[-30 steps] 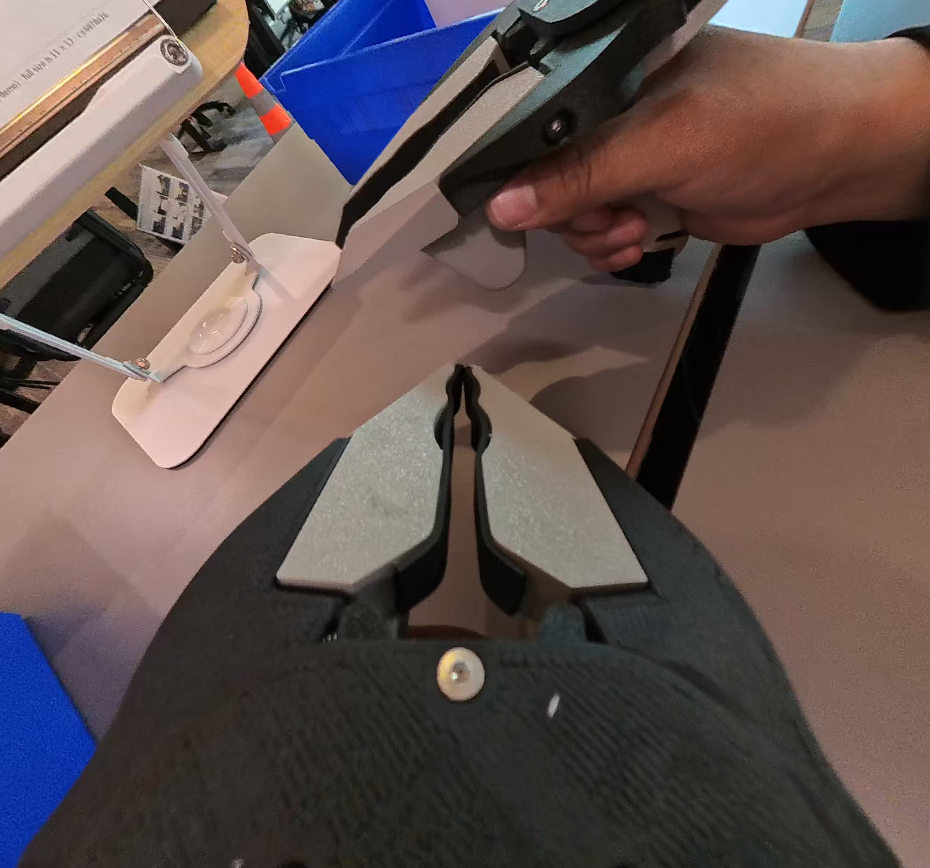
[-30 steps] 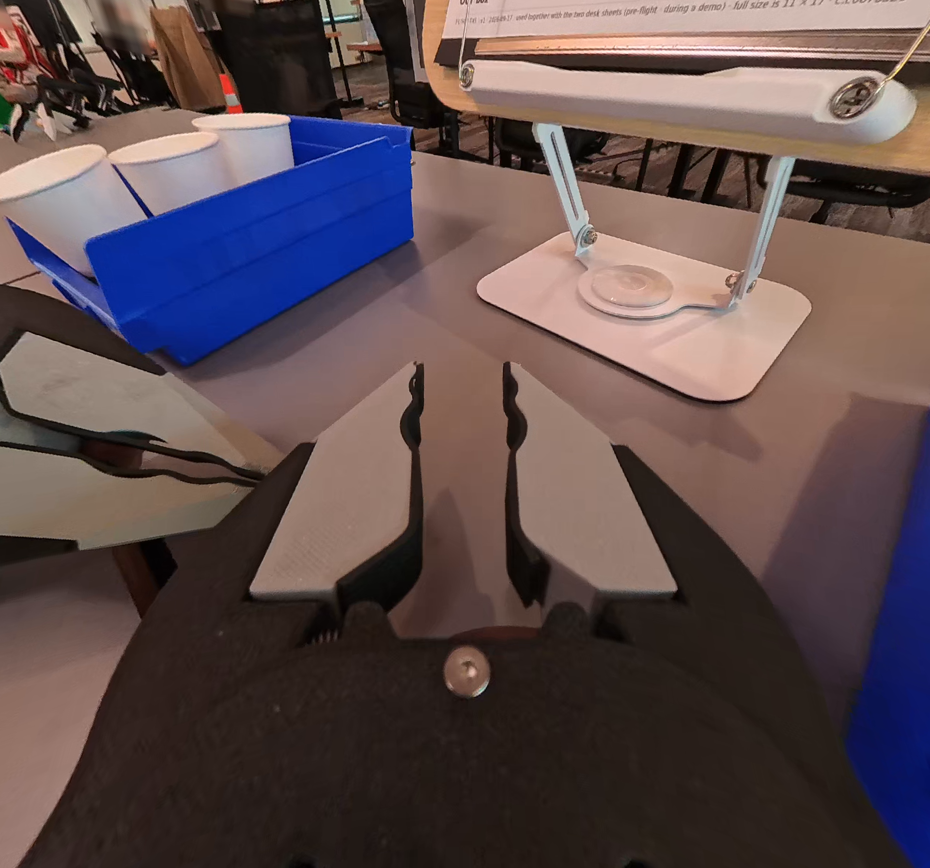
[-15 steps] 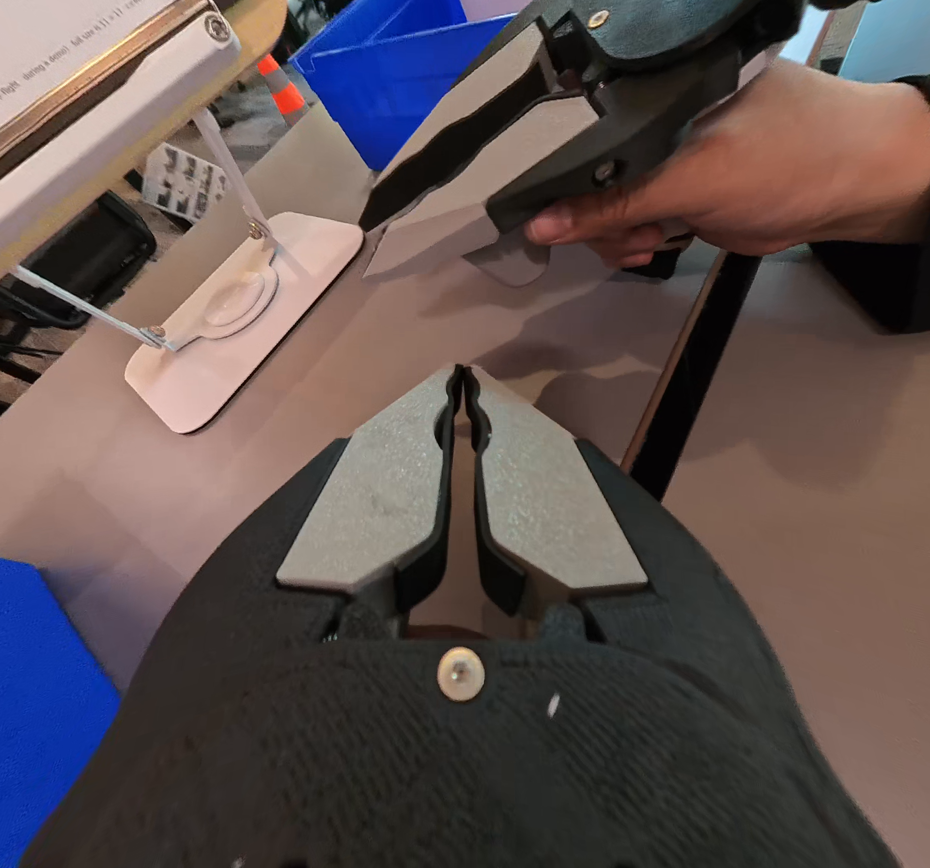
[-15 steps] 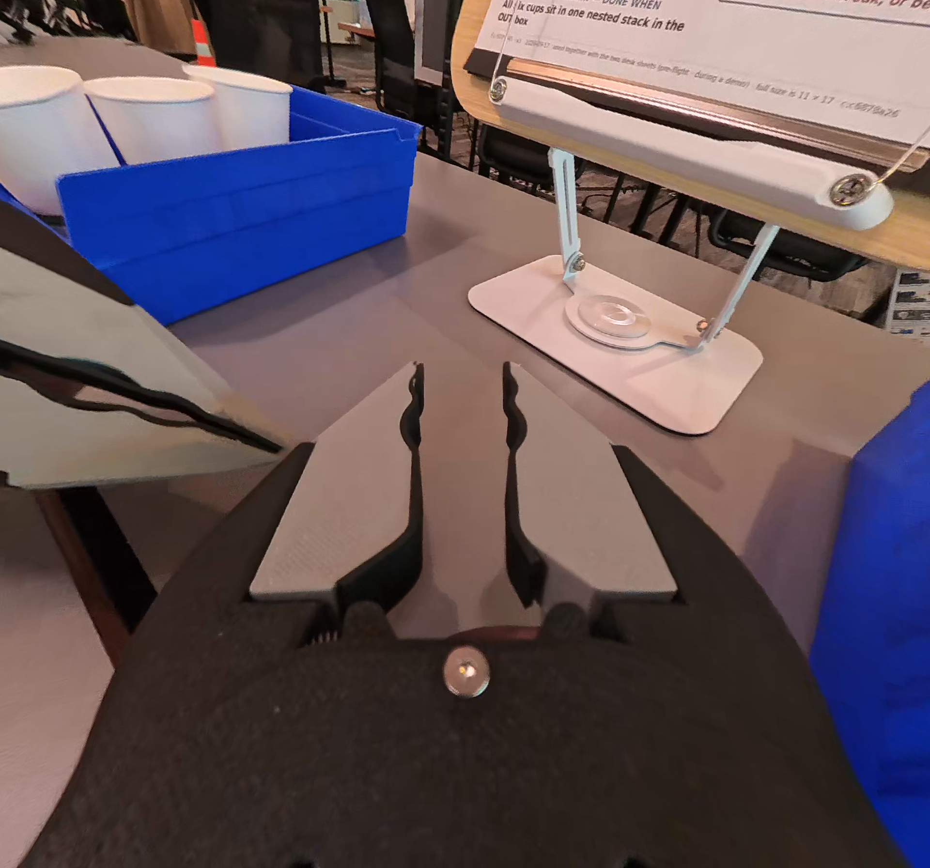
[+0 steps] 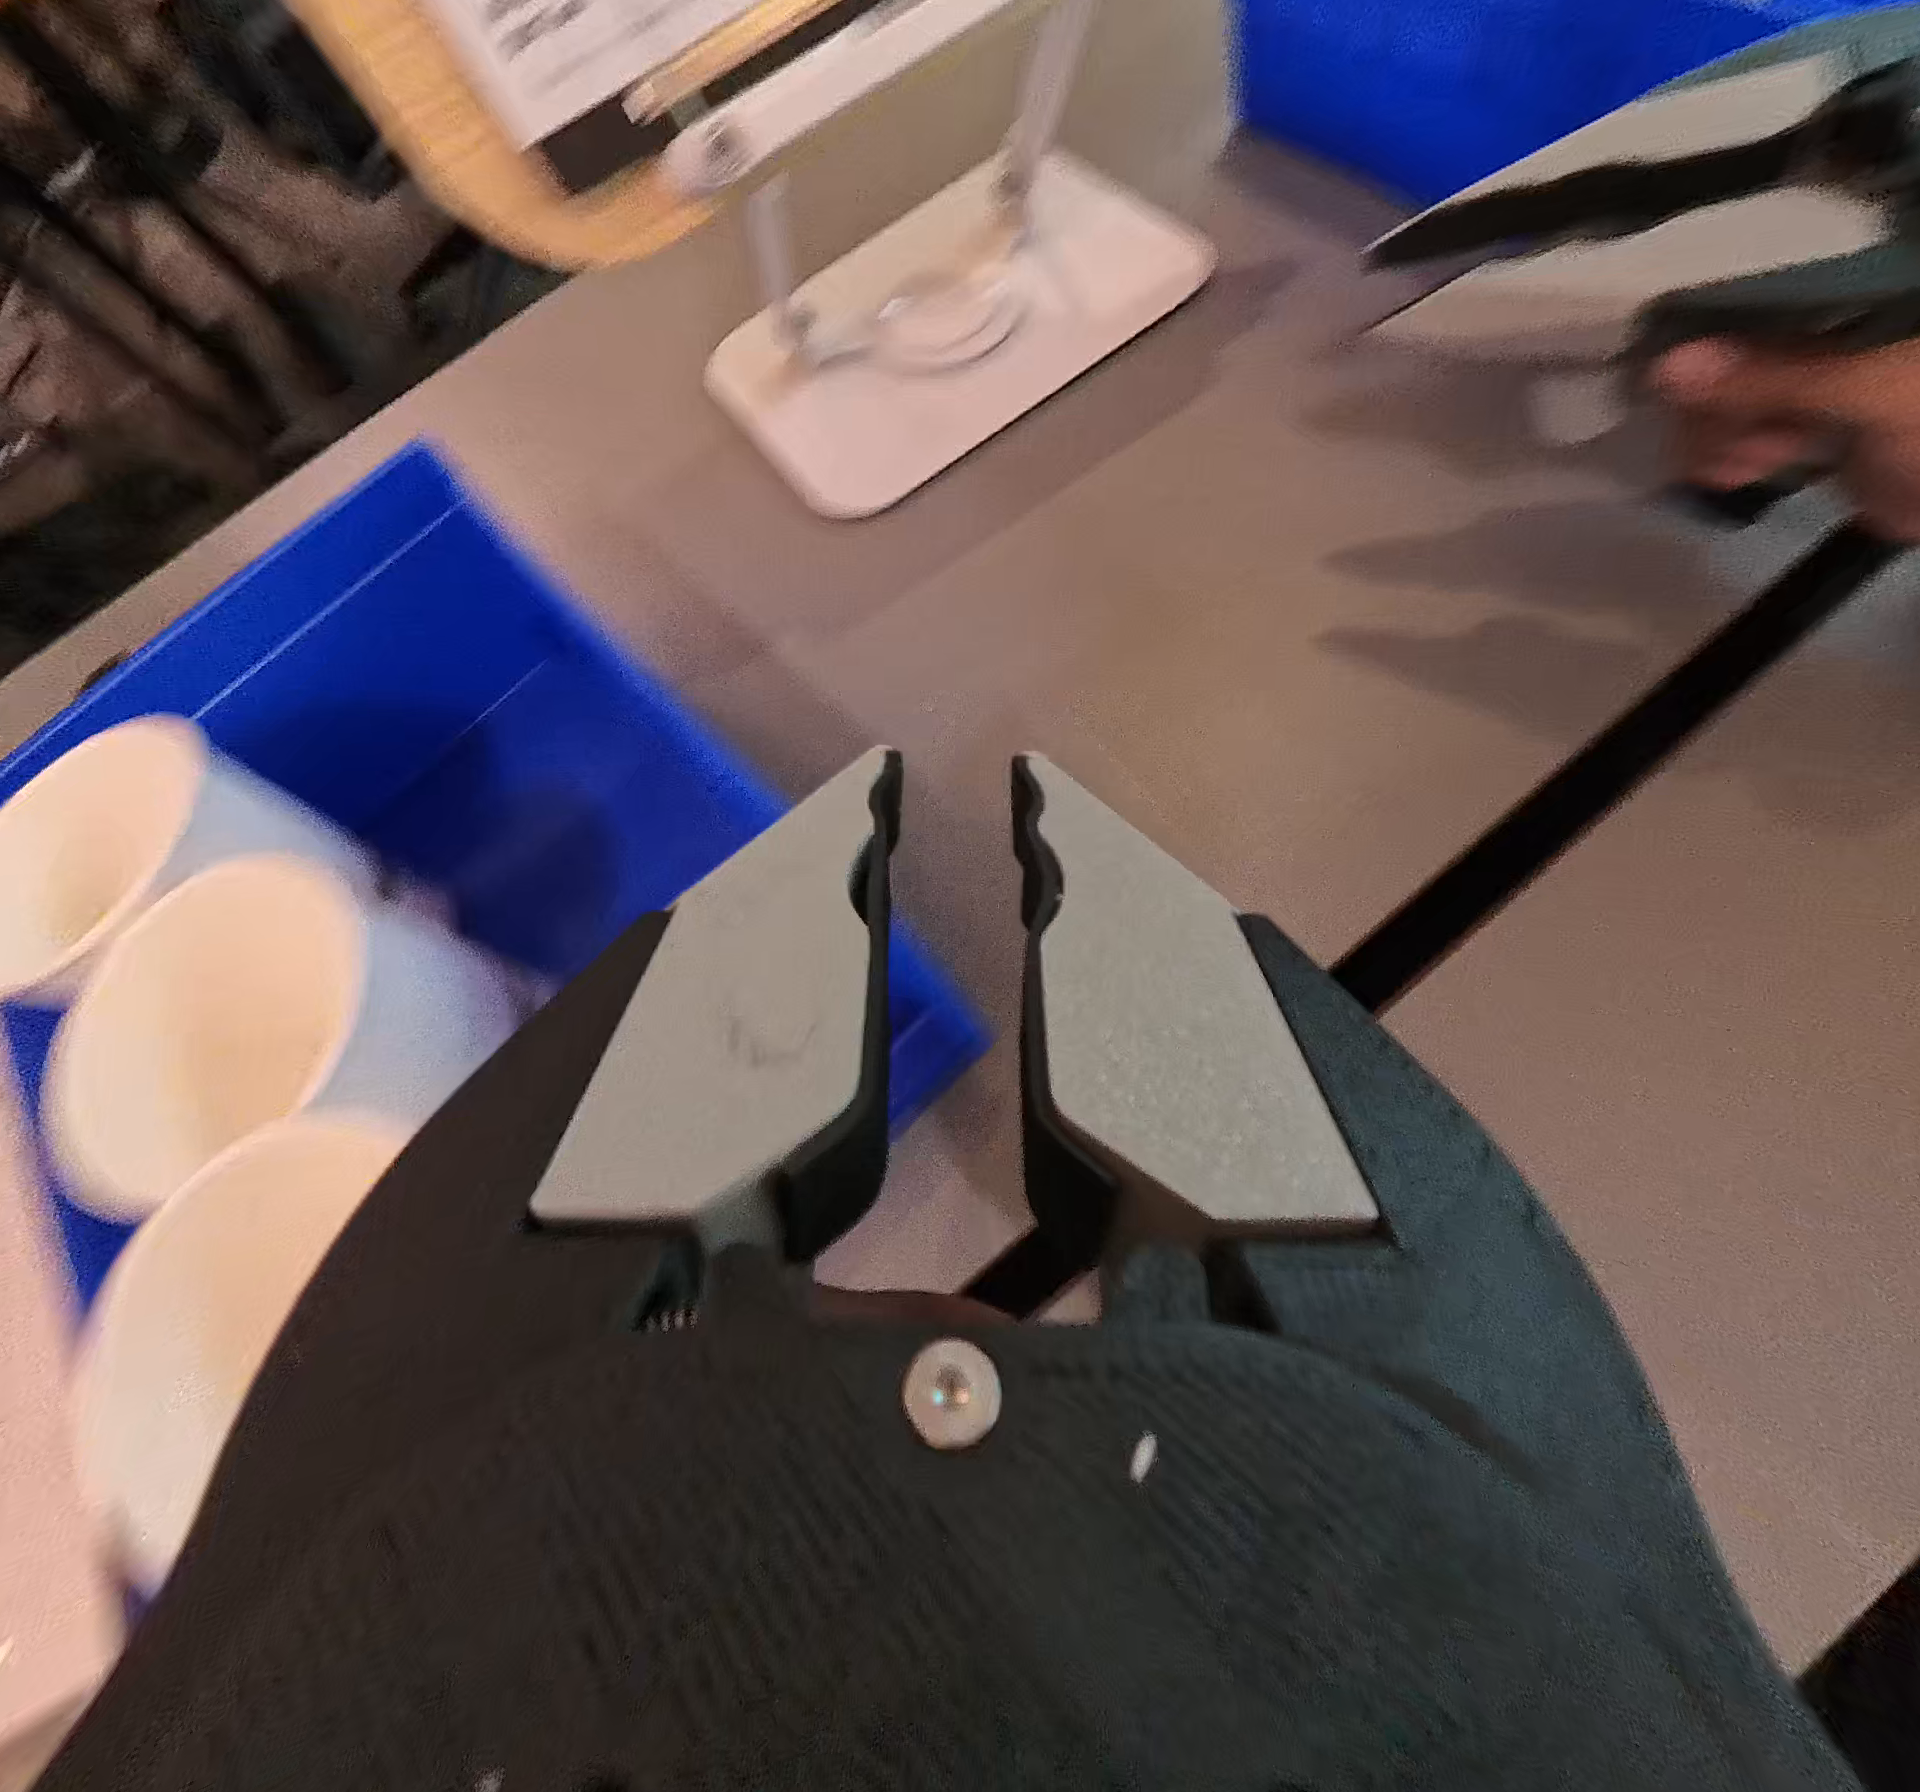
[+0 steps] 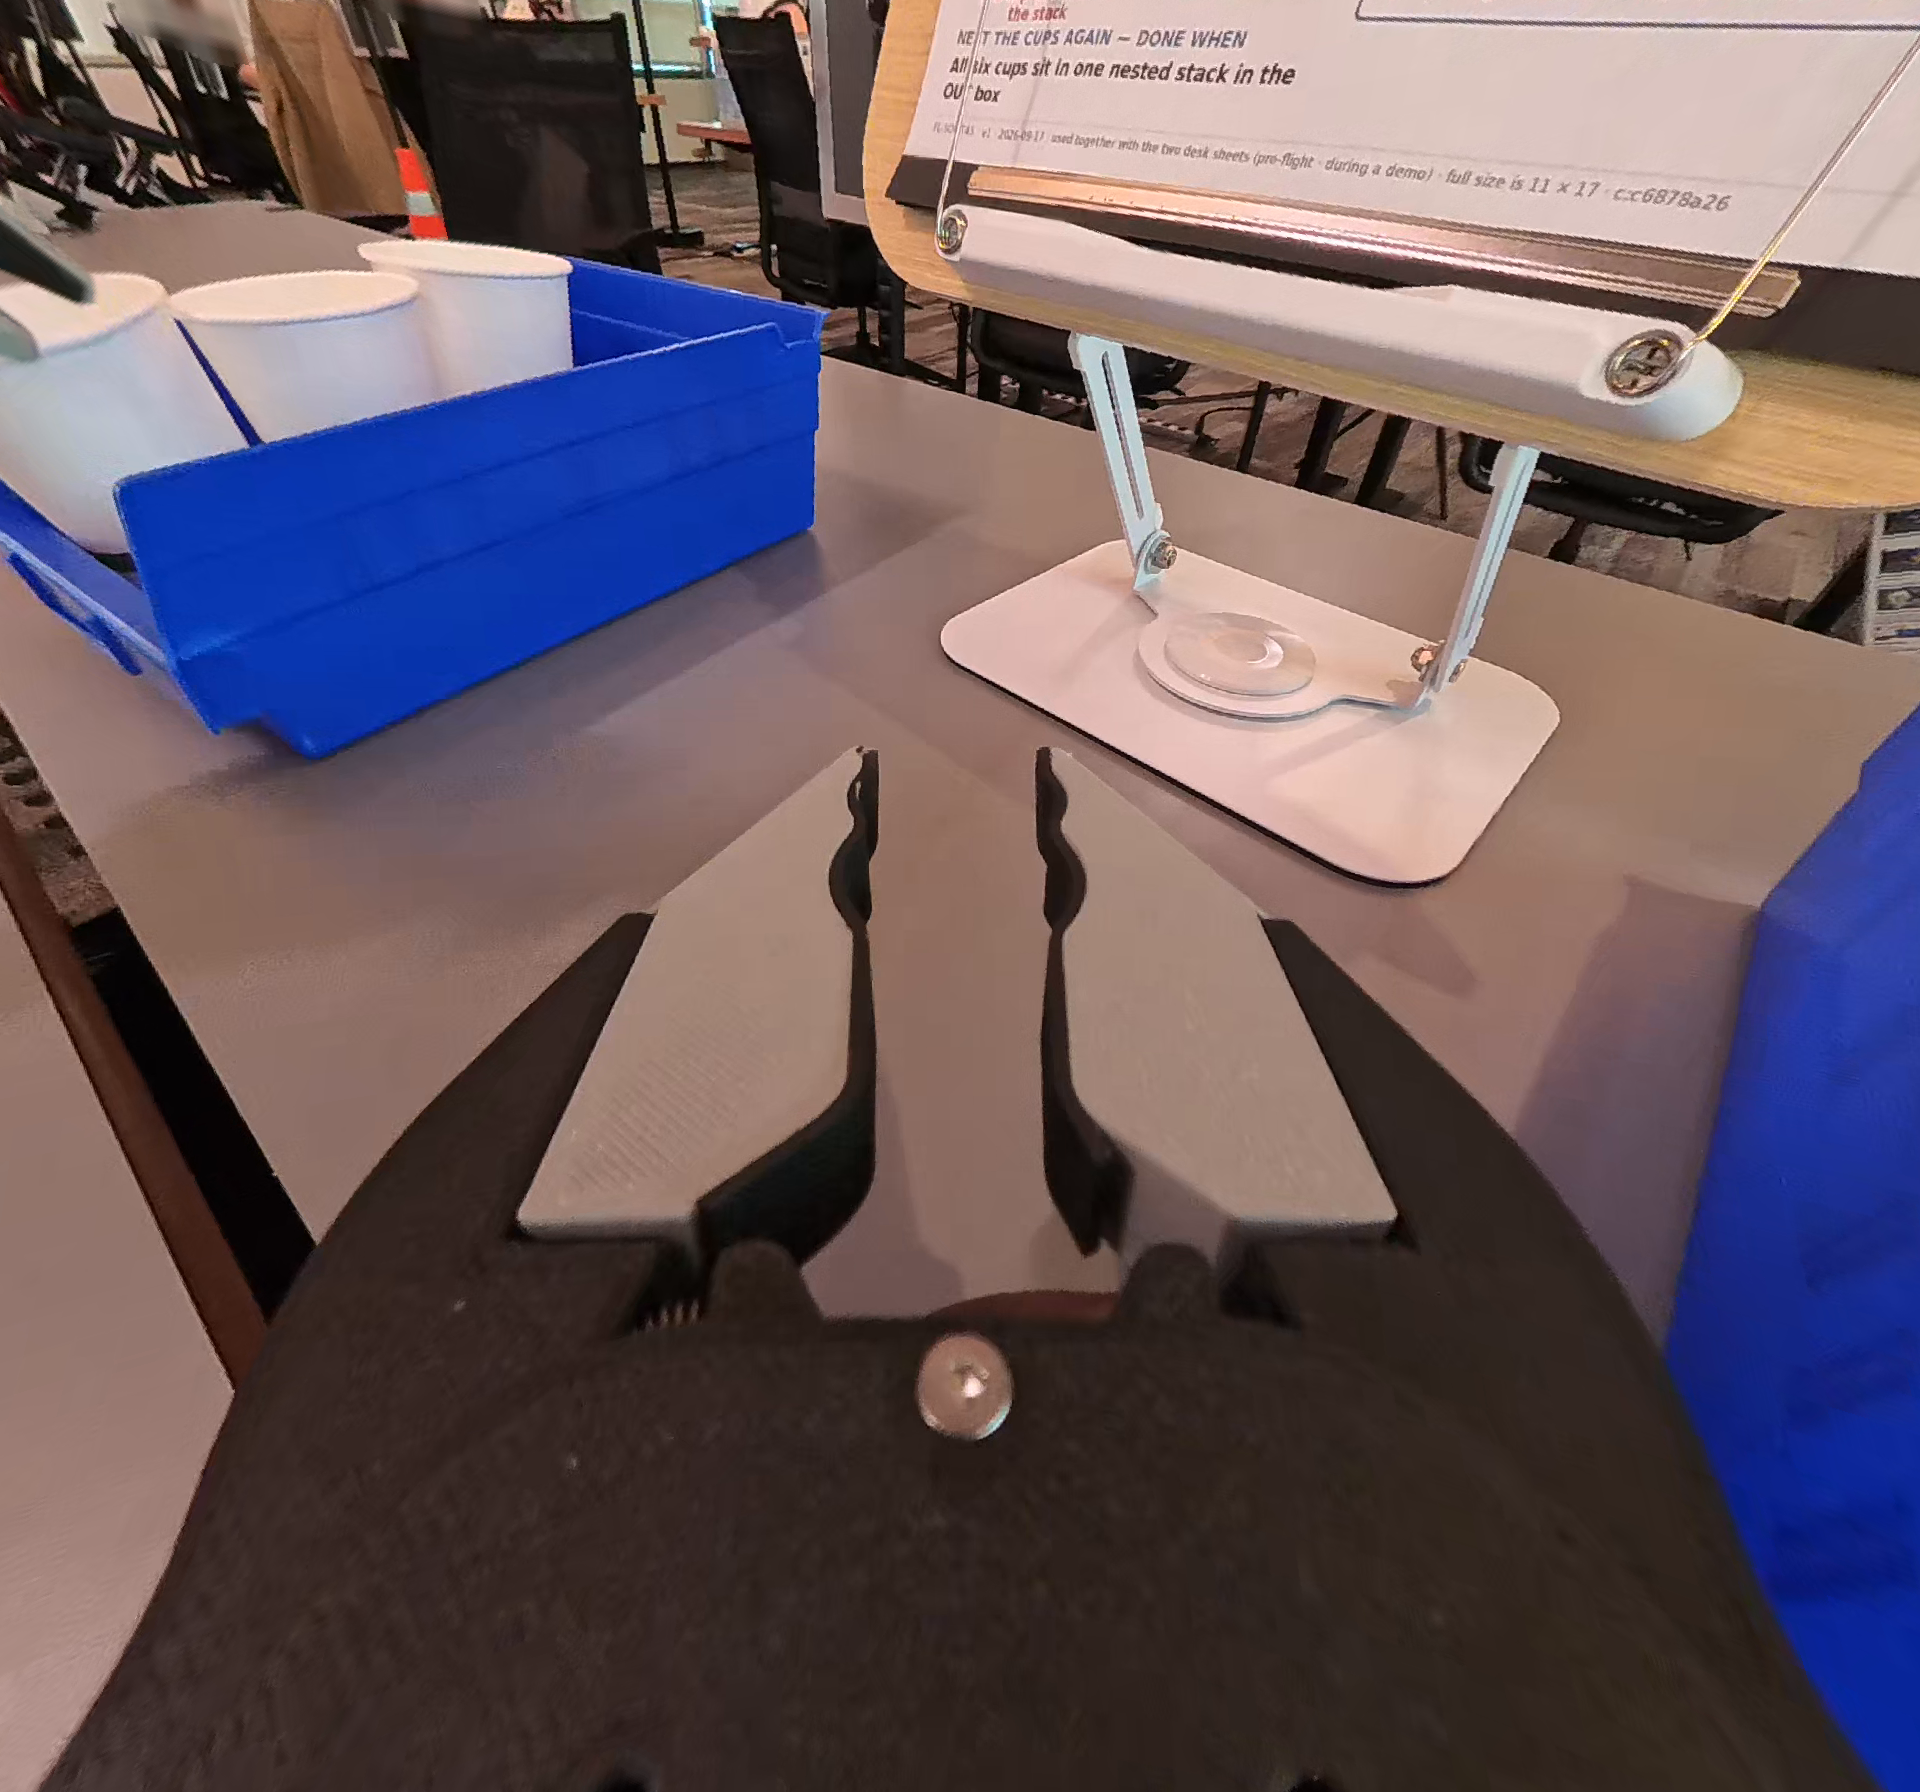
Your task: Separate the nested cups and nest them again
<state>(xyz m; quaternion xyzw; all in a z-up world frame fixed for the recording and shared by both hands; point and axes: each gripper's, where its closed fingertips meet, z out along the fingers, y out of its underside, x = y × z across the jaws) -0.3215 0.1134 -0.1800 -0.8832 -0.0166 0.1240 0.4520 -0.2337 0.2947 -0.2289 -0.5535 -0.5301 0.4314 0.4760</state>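
L gripper (image 5: 954, 786): lower centre of left wrist view, jaws a small gap apart, nothing btwn them; grey table shows thru the gap. Whole view motion-blurred.
R gripper (image 6: 954, 776): lower centre of right wrist view, jaws parted a bit wider, empty, above bare table. Also seen blurred at right edge of left wrist view, held by a hand (image 5: 1787, 423).
Cups (image 6: 301, 350): three white paper cups, upright, side by side in a row, in the blue bin at upper left of right wrist view; neighbours touching or nearly so. Same three at left edge of left wrist view (image 5: 197, 1025), open mouths visible, blurred. Can't tell if any is a nested stack.
Blue bin (image 6: 468, 547): on the table, upper left of right wrist view; far end beyond the cups has nothing in it. In left wrist view it sits left of centre, its corner just under L gripper's left finger.
2nd blue bin (image 6: 1829, 1171): right edge of right wrist view, only a wall showing; contents hidden.
Stand (image 6: 1257, 703): white base plate w/ two thin struts, right of centre, btwn the two bins, carrying a tilted wooden board w/ a printed sheet (image 6: 1455, 28) at upper right.
Table (image 6: 520, 869): grey; dark seam along lower left.
Bkgd: dark office chairs, an orange cone (image 6: 419, 194), upper left, far off.
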